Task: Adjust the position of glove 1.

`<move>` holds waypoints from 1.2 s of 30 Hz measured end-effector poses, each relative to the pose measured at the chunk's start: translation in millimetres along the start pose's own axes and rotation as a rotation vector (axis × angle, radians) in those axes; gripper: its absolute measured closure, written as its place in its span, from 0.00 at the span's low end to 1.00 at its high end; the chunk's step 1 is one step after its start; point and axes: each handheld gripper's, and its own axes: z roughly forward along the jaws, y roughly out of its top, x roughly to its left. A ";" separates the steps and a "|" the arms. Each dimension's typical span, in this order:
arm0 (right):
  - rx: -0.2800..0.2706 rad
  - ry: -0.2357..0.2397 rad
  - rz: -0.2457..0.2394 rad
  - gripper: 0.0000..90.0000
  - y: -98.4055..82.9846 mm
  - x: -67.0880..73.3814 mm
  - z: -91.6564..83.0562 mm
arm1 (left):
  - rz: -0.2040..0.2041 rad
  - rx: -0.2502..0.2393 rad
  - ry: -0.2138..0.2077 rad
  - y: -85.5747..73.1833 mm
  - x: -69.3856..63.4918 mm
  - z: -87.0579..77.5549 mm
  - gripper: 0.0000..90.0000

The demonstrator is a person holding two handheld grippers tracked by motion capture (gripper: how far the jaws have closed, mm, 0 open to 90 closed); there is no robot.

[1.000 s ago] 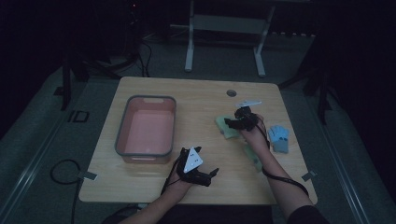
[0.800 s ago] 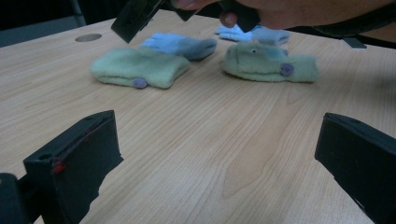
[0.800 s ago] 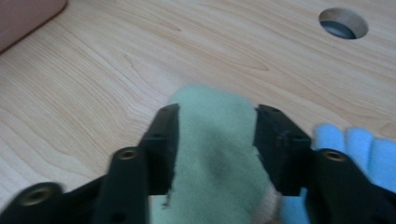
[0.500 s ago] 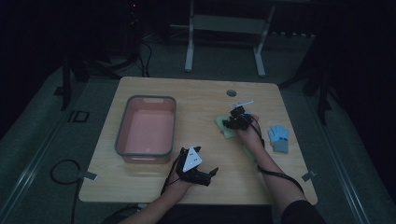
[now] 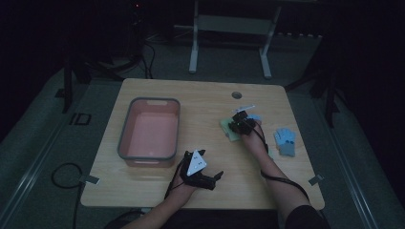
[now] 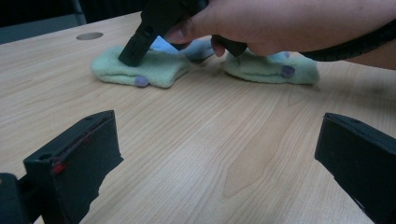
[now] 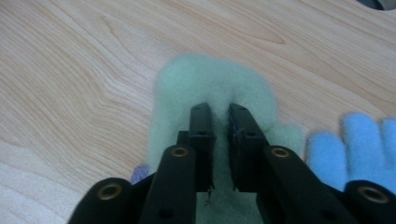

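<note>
Right fingers (image 7: 219,121): nearly together, a pinch of green mitten's fleece caught in the narrow gap; tips press down into the fabric.
Right gripper (image 5: 240,121): on the mitten, right of table centre, toward the far edge; in the left gripper view its black body angles down onto the fleece under the right hand (image 6: 280,23).
Green mitten (image 7: 210,84): flat on the table, pale green, fuzzy; rounded end points away from the right gripper's camera; a small purple dot shows at its near edge in the left gripper view (image 6: 140,70).
Second green piece (image 6: 271,70): just beside the first, same fleece, also with a purple dot; part hidden under the hand; cannot tell whether it is separate from the first.
Blue glove, near (image 7: 355,144): light blue fleece fingers just right of the green mitten, touching or nearly so; blurred.
Blue glove, far (image 5: 285,140): lies alone near the right edge of the table, well apart from the gripper.
Left fingers (image 6: 70,163): wide apart, nothing between them, bare wood below.
Left gripper (image 5: 200,171): near the front edge, about mid-width, low over the table, held in the left hand; white plate on top.
Bin (image 5: 149,153): grey rim, pink inside, left half of the table, holds nothing visible.
Table (image 5: 200,100): light wood, round hole near the far edge.
Surroundings: dark floor, cable loop at front left, metal stand beyond the far edge.
</note>
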 end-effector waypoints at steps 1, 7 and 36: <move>-0.001 0.000 0.008 0.95 2.2 0.4 -2.9 | -0.002 0.000 0.000 0.0 0.1 0.1 0.00; -0.052 0.019 0.065 0.96 17.3 7.1 -36.7 | 0.001 0.000 0.003 0.0 0.0 0.0 0.00; -0.118 -0.022 0.305 0.95 -36.9 70.2 -112.7 | 0.010 0.001 0.011 0.1 -0.8 0.0 0.00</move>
